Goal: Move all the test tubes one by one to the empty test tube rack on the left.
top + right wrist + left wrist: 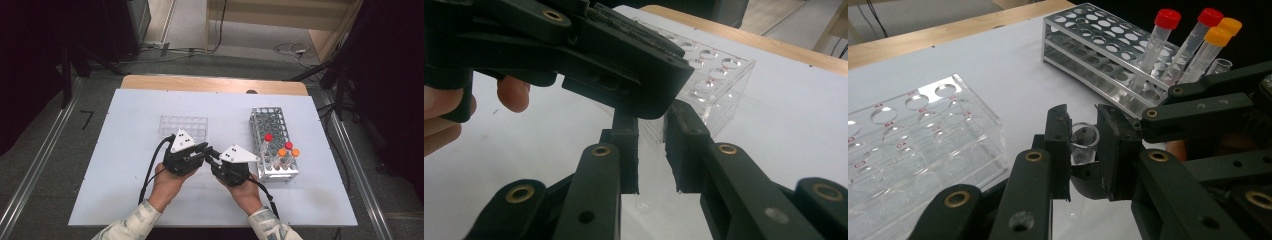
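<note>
1. The left gripper [1083, 145] was clamped on the open end of a clear glass tube [1084, 142], which had no cap; the grip near the rim probably left the mouth free and the body hanging below the jaws.
2. The right gripper [651, 150] was closed on the same tube lower down, its rounded bottom [646, 202] showing beneath the jaws; two grips on one tube suggested a hand-over from one gripper to the other, or steadying it between them.
3. In the high view the two grippers met nose to nose above the white mat [125, 200], between the clear plastic rack [184, 127] and the metal rack [272, 145]; that midway spot suited a transfer between racks, though which way I could not tell.
4. Counts: two grippers; two racks; one uncapped tube held; four capped tubes standing in the near end of the metal rack, two with red caps [1168, 18] and two with orange caps [1219, 36]; one further uncapped tube [1219, 65] appeared to stand beside them.
5. The clear plastic rack held no tubes that I could make out; its wells were marked with red labels.
</note>
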A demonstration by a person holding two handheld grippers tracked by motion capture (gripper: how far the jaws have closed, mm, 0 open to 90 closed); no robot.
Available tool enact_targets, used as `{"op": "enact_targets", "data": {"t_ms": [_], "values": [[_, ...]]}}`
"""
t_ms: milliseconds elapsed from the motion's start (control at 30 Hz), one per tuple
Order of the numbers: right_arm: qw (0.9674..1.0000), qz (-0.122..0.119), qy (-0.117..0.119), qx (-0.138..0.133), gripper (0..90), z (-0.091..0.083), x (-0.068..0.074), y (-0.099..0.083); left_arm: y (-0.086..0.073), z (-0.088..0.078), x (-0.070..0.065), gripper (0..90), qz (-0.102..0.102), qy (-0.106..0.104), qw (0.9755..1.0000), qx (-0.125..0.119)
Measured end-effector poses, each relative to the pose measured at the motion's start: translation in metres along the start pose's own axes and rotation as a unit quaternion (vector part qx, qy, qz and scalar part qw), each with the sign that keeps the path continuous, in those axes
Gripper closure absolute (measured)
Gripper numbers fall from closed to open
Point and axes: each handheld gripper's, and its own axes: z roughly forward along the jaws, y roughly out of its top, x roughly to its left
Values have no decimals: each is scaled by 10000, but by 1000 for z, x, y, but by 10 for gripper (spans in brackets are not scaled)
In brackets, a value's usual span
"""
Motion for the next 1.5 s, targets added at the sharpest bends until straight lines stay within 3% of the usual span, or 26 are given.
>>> {"op": "enact_targets", "data": {"t_ms": [67, 100, 133, 167, 267, 400, 567, 1000, 1500], "values": [[10000, 4, 15, -10, 725, 0, 0, 0, 0, -1, 0, 770, 5, 2, 10000, -12], [9999, 58, 105, 9, 656, 0, -2, 1, 0, -1, 0, 773, 5, 9, 10000, -17], [9999, 58, 105, 9, 656, 0, -2, 1, 1, -1, 0, 773, -2, 12, 10000, -15], [9995, 88, 294, 73, 590, -1, -4, 1, 1, -1, 1, 773, -20, 13, 10000, -22], [9993, 24, 344, 150, 514, -4, -6, 0, 2, -2, 4, 773, -80, 5, 9999, -64], [9988, 44, 438, 193, 475, -14, -8, 0, 10, -3, 8, 773, -127, 26, 9998, -149], [9988, -43, 437, 224, 470, -26, -12, -4, 23, -3, 14, 773, -111, 115, 9998, -125], [9986, 26, 523, 123, 466, -62, -24, -20, 66, -2, 36, 773, -141, 681, 9970, -327], [9985, 62, 528, 106, 433, -68, -27, -23, 61, 24, 44, 771, -96, 1039, 9944, -160]]}}
